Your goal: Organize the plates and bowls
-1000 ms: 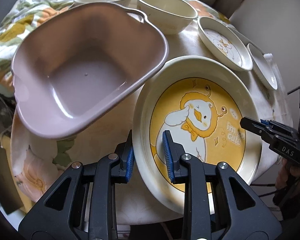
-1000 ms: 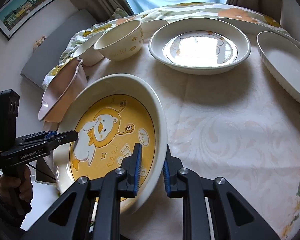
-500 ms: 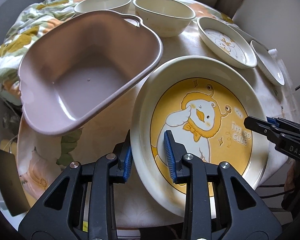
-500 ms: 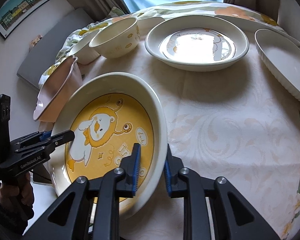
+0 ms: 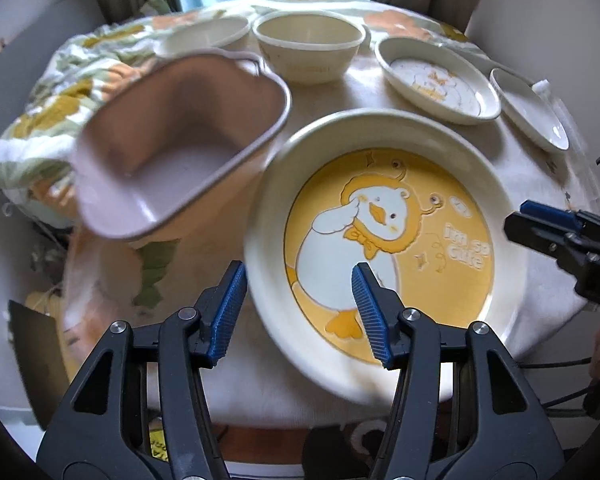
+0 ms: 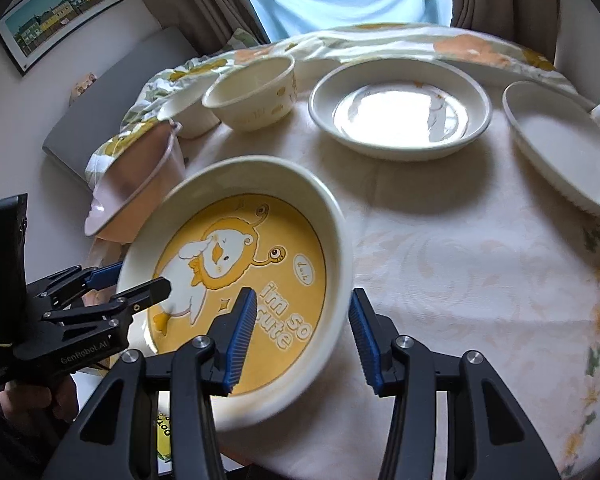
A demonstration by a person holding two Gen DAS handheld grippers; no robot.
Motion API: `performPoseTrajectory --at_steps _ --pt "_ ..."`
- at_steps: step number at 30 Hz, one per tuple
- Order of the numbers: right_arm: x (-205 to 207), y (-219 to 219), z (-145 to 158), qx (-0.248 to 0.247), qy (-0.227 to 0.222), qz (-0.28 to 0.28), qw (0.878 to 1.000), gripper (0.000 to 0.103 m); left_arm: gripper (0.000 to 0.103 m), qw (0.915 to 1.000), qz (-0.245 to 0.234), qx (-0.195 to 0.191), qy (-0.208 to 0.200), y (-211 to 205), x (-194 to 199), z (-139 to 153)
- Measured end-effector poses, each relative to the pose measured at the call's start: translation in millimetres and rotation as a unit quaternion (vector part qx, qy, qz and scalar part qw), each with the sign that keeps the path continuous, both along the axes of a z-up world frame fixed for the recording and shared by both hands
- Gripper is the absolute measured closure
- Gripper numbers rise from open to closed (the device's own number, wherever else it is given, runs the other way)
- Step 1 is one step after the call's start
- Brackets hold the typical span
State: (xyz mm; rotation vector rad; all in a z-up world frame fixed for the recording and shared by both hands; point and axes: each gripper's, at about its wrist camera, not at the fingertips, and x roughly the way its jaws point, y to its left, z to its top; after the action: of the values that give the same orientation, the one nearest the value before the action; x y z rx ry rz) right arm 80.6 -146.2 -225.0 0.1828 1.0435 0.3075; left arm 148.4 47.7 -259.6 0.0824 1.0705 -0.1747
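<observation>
My left gripper was opening, and its blue pads stood on each side of the near rim of the big duck plate without pressing it. My right gripper was opening too, with the plate's rim between its pads but not squeezed. So I was holding nothing. The duck plate sat on the tablecloth near the table's front edge, right in front of both my grippers. From my left camera, my right gripper poked in at three o'clock, just by the plate's rim.

At ten o'clock from the duck plate, the pink tub sat tipped, leaning over the table edge. I think it was resting on the bunched cloth, but the picture was blurry there, so I could not be sure.

Farther back, at twelve o'clock, stood a cream bowl with a second bowl just beside it. At one o'clock lay a small duck plate, and at two o'clock a plain white dish.

What could go wrong? The duck plate's near side seemed to hang a little past the table edge. If a pad caught the rim while I pulled away, the plate could tip and fall. The tilted tub could also slide off if the plate bumped it.
</observation>
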Motion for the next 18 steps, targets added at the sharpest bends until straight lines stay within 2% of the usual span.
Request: performPoseTrajectory --at_steps 2,5,6,7,8,9,11,13,16,18 --pt "-9.2 -7.5 17.5 0.002 -0.015 -0.002 1.0 0.06 0.052 0.9998 -0.003 0.005 -0.02 -6.1 -10.8 21.8" --pt "-27.4 -22.9 51.4 0.002 -0.052 -0.013 0.999 0.059 0.051 0.998 -0.012 -0.001 -0.062 -25.4 -30.2 71.6" --pt "-34.4 -28.5 62.7 0.0 -0.065 -0.017 0.998 0.048 0.049 0.9972 -0.014 -0.006 -0.074 -31.2 -35.6 86.3" --pt "-42.8 -36.5 76.9 -0.001 -0.078 -0.021 0.997 0.036 0.034 0.9961 -0.016 -0.011 -0.086 -37.4 -41.0 100.7" --pt "-49.2 -41.3 85.7 0.0 -0.085 -0.025 0.996 0.007 0.006 0.9941 -0.019 -0.018 -0.105 -48.9 -48.1 119.7" --pt "-56.0 -48.9 96.3 0.002 -0.095 -0.032 0.995 0.0 0.001 0.9914 -0.022 -0.024 -0.127 -58.0 -53.5 134.3" --pt "-70.3 -67.0 117.8 0.0 -0.117 -0.046 0.992 0.0 0.0 0.9847 -0.042 -0.043 -0.163 -77.6 -61.6 157.4" --pt "-83.0 -85.2 134.1 -0.019 -0.131 -0.061 0.989 0.0 0.0 0.9819 -0.066 -0.047 -0.171 -99.3 -59.7 171.1" --pt "-90.1 -117.2 148.8 -0.022 -0.126 -0.086 0.988 0.0 0.0 0.9768 -0.112 -0.065 -0.171 -133.4 -45.8 186.4" --pt "-88.2 -135.0 152.5 -0.014 -0.119 -0.099 0.988 0.0 0.0 0.9732 -0.151 -0.081 -0.153 -157.6 -24.6 194.6"
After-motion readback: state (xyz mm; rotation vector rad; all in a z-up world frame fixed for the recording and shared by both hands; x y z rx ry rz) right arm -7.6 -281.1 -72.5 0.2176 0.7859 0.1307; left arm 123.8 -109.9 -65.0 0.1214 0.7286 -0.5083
